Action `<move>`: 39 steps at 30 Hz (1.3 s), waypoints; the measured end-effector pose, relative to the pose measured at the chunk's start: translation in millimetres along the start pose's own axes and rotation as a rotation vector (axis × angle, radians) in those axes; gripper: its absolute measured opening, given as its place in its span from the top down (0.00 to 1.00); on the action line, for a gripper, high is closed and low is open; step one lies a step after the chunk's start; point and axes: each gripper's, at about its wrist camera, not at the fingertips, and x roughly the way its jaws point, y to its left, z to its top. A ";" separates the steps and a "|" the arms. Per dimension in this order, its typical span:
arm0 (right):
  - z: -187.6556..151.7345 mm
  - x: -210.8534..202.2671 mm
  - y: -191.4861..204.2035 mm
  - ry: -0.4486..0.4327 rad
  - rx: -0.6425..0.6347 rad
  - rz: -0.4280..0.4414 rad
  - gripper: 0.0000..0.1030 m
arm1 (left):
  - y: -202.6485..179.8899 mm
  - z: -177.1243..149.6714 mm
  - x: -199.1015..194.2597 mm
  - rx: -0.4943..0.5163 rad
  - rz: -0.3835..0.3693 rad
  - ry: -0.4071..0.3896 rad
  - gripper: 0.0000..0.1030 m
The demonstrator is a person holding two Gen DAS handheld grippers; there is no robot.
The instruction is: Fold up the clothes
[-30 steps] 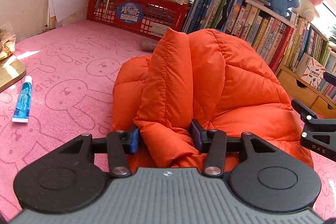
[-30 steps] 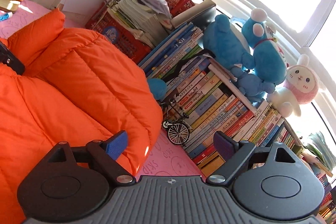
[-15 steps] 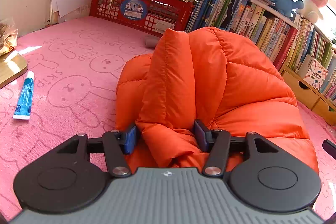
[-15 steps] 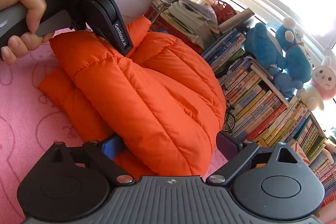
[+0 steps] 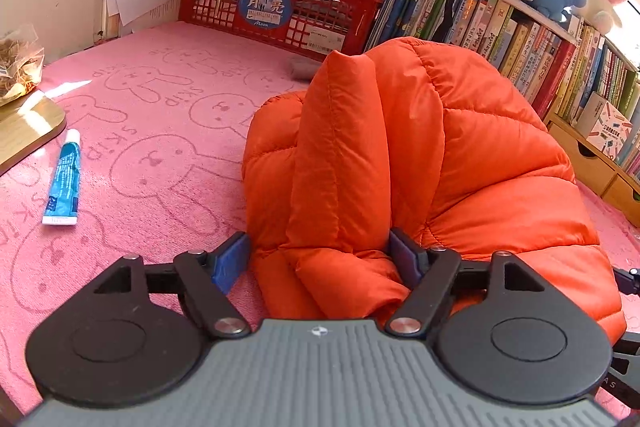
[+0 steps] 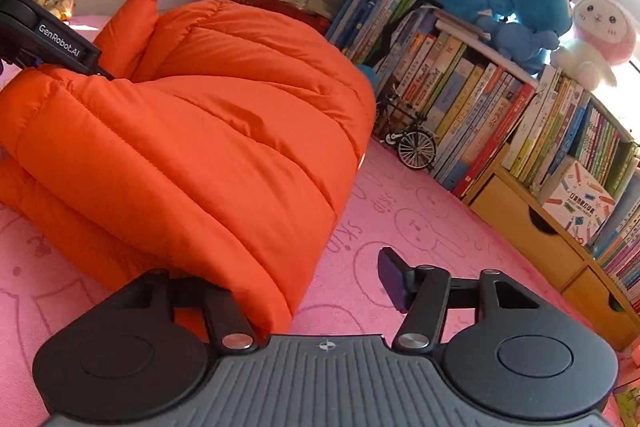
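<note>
Pink bunny-print cloth [image 5: 160,155] covers the surface you are working on, hemmed in at the back by a red crate [image 5: 280,11] stacked with papers and at the right by a row of books [image 6: 480,95] with plush toys on top. That crowding explains why the orange puffer jacket [image 5: 400,155] sits in the middle of the cloth: it is the only open patch where a bulky garment can be gathered.

Your left gripper [image 5: 318,259] has its fingers spread fairly wide, and a thick ridge of the quilted jacket fills the gap between the blue pads [image 5: 230,261]. The left pad appears to stand just off the fabric while the right one presses against it, so I judge this a loose bracket around the fold, not a firm pinch; whether it truly has hold, you cannot tell from here. The padding stands upright in a crest, probably because it is bunched from both sides.

Your right gripper [image 6: 316,279] is wide open at the jacket's near right edge. Its left finger is hidden under the orange hem, and the right finger [image 6: 394,277] hangs free over bare cloth, holding nothing.

A blue toothpaste tube [image 5: 62,179] lies well apart at the left, clear of the work. The jacket looks doubled over itself but still puffy, so expect it to spring back unless pressed flat.
</note>
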 end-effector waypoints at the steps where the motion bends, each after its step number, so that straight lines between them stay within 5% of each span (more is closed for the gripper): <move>1: 0.3 1.2 0.5 0.000 0.010 0.012 0.63 | 1.4 0.5 -3.7 0.012 0.011 0.000 0.27; 4: 1.3 4.8 1.9 0.001 0.040 0.050 0.75 | 6.9 10.6 -21.7 0.048 0.074 0.021 0.27; 8: -1.0 -2.5 1.8 0.004 0.068 0.066 0.83 | -5.1 37.0 -52.8 0.194 0.322 -0.029 0.45; 9: -1.5 -3.8 1.1 0.003 0.075 0.065 0.83 | -10.5 46.0 -62.0 0.208 0.337 -0.067 0.45; 18: -7.1 -16.7 7.5 -0.021 0.028 0.013 0.84 | -138.5 68.2 -50.7 0.527 0.049 -0.326 0.42; 20: -8.9 -19.6 9.0 -0.028 0.009 -0.001 0.84 | -146.8 58.8 -23.7 0.577 0.114 -0.280 0.42; 23: -13.8 -23.8 11.0 -0.054 -0.018 -0.023 0.84 | -117.4 44.9 7.1 0.521 0.196 -0.171 0.44; 26: -18.9 -28.0 13.0 -0.080 -0.045 -0.045 0.76 | -88.4 34.9 8.7 0.476 0.236 -0.155 0.42; 31: -0.9 -9.3 29.0 -0.170 -0.079 -0.059 0.49 | -76.6 26.8 11.1 0.448 0.276 -0.149 0.42; 33: 13.2 4.6 25.6 -0.182 -0.061 -0.076 0.29 | -71.1 28.0 12.9 0.412 0.286 -0.140 0.42; 35: 23.4 21.2 19.3 -0.176 -0.027 -0.065 0.23 | -65.3 29.4 14.8 0.374 0.295 -0.131 0.42; 37: 28.2 31.7 13.5 -0.163 -0.004 -0.030 0.33 | -58.7 30.5 17.6 0.324 0.295 -0.116 0.42; 39: 25.7 31.7 14.7 -0.171 -0.068 -0.054 0.56 | -55.9 31.0 20.3 0.289 0.295 -0.107 0.42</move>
